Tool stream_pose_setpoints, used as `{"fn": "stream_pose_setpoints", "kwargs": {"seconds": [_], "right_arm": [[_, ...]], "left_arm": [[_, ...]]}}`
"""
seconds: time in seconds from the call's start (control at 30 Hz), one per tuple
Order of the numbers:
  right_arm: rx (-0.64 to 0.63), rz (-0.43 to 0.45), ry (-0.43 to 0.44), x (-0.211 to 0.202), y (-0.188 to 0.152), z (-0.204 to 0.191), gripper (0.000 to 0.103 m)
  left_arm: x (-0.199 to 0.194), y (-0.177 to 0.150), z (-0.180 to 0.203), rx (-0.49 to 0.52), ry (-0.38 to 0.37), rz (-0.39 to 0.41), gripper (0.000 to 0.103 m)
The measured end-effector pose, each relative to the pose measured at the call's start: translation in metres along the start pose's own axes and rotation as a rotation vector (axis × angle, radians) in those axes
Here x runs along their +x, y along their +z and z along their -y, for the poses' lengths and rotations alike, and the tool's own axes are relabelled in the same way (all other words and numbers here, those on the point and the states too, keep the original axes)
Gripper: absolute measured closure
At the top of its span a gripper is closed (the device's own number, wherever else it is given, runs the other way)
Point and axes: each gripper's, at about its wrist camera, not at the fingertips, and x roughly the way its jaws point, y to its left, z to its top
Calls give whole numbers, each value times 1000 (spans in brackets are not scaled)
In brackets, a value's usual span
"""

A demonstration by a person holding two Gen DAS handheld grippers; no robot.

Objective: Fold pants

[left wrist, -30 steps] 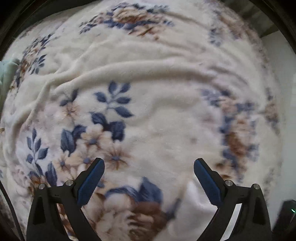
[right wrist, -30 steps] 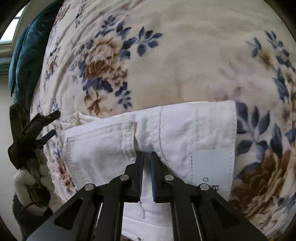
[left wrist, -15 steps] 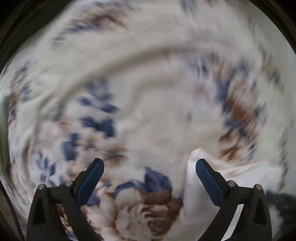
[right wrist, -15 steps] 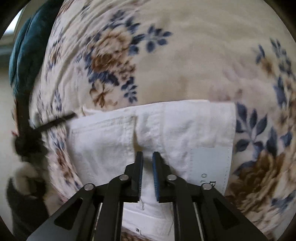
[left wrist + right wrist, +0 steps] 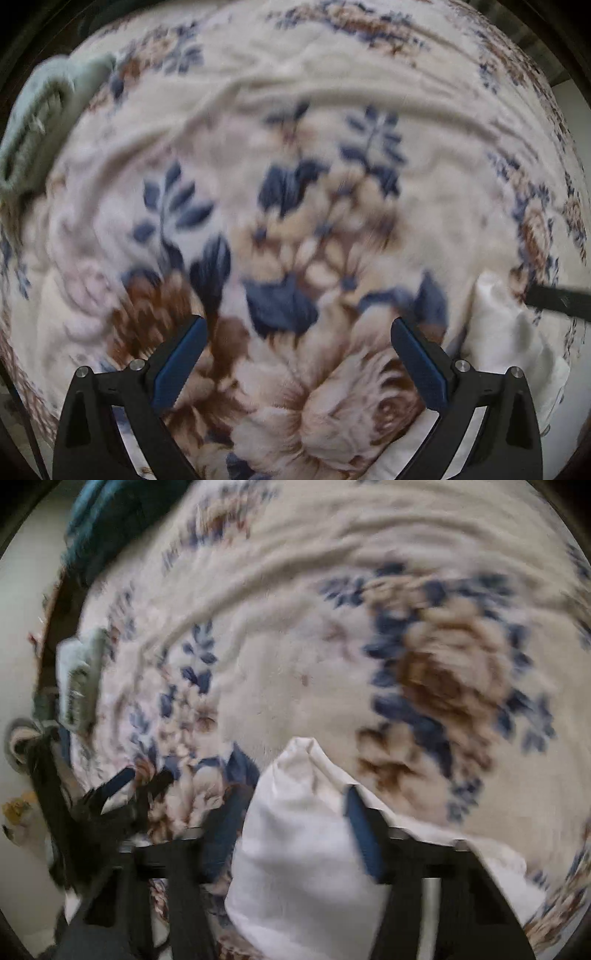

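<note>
The left gripper (image 5: 299,328) points straight down at the floral blanket (image 5: 295,92), its blue-padded fingers spread wide with only blanket between them. Far off to its upper left lies a pale green cloth (image 5: 40,110). Just beyond its right finger, a bunched white fold of the pants (image 5: 498,332) rises from the blanket, and a dark bar (image 5: 557,299) pokes in from the right edge beside that fold.

The right gripper (image 5: 291,823) is blurred; its jaws are opening, with a rounded hump of the pants (image 5: 295,842) between them. Whether the pads press on the cloth cannot be told. The left gripper (image 5: 122,786) shows off to its left.
</note>
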Motion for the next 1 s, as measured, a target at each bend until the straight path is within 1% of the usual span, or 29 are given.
{"fn": "stream_pose_setpoints", "kwargs": {"seconds": [0.03, 0.07, 0.1, 0.13, 0.17, 0.2, 0.23, 0.27, 0.3, 0.37, 0.4, 0.43, 0.47, 0.5, 0.53, 0.57, 0.6, 0.63, 0.67, 0.7, 0.73, 0.77, 0.8, 0.83, 0.87, 0.9, 0.93, 0.97, 1.0], "right_arm": [[-12, -26, -20, 10, 6, -3, 73], [-37, -57, -49, 22, 12, -8, 82], [-56, -79, -65, 34, 15, -14, 93], [-57, -92, -70, 40, 15, -15, 96], [-37, -67, -82, 39, 16, -13, 97], [21, -18, -60, 34, 16, -6, 98], [87, 14, -25, 30, 15, 4, 99], [169, 50, 11, 24, 13, 17, 103], [252, 84, 43, 19, 10, 33, 102], [338, 75, 127, 18, 8, 51, 102], [373, 42, 219, 21, 6, 56, 102], [374, 28, 248, 21, 7, 55, 100], [353, 18, 241, 20, 8, 51, 97], [305, 6, 200, 18, 11, 41, 81], [267, -2, 167, 19, 13, 34, 53], [218, -24, 130, 25, 17, 25, 41], [190, -48, 90, 35, 18, 16, 36], [164, -69, 48, 42, 20, 11, 37], [133, -80, -4, 49, 23, 6, 47], [97, -85, -69, 58, 25, 1, 90], [91, -95, -84, 63, 25, 0, 89], [123, -92, -63, 65, 26, 3, 89], [240, -82, 61, 63, 25, 17, 90], [337, -78, 190, 61, 21, 31, 95], [453, -70, 337, 62, 16, 49, 96], [630, -52, 526, 68, 3, 77, 96], [717, -39, 620, 73, -5, 93, 97], [776, -24, 683, 77, -13, 105, 97], [788, -5, 688, 76, -18, 114, 97]], "left_arm": [[5, -3, -2, -3, 2, -7, 0], [10, -6, -5, -8, -8, -18, 0], [14, -7, -8, -12, -17, -27, 0], [19, -9, -11, -19, -20, -37, 0], [21, -10, -15, -25, -23, -41, 0], [23, -11, -18, -29, -29, -45, 0], [25, -11, -21, -29, -28, -47, 0], [26, -11, -23, -29, -24, -50, 0], [25, -10, -25, -28, -21, -48, 0], [23, -5, -28, -15, -9, -32, 0], [22, -1, -28, 1, 9, -19, 0], [20, 2, -26, 17, 24, -6, 0], [18, 6, -22, 41, 49, 10, 0], [16, 8, -18, 66, 78, 25, 0], [15, 11, -14, 83, 90, 33, 0], [15, 13, -10, 100, 91, 38, 0], [16, 14, -7, 110, 90, 36, 0], [17, 15, -4, 116, 90, 34, 0], [18, 17, -2, 123, 87, 31, 0], [19, 18, -1, 130, 82, 28, 0], [19, 19, 0, 132, 80, 24, 0], [20, 20, 1, 133, 74, 20, 0], [20, 19, 1, 131, 68, 17, 0], [22, 19, 2, 127, 59, 12, 0], [25, 19, 5, 121, 53, 7, 0], [27, 19, 4, 115, 48, -3, 0], [28, 14, 4, 110, 42, -9, 0], [28, 11, 2, 105, 38, -12, 0], [28, 4, 4, 103, 37, -10, 0]]}}
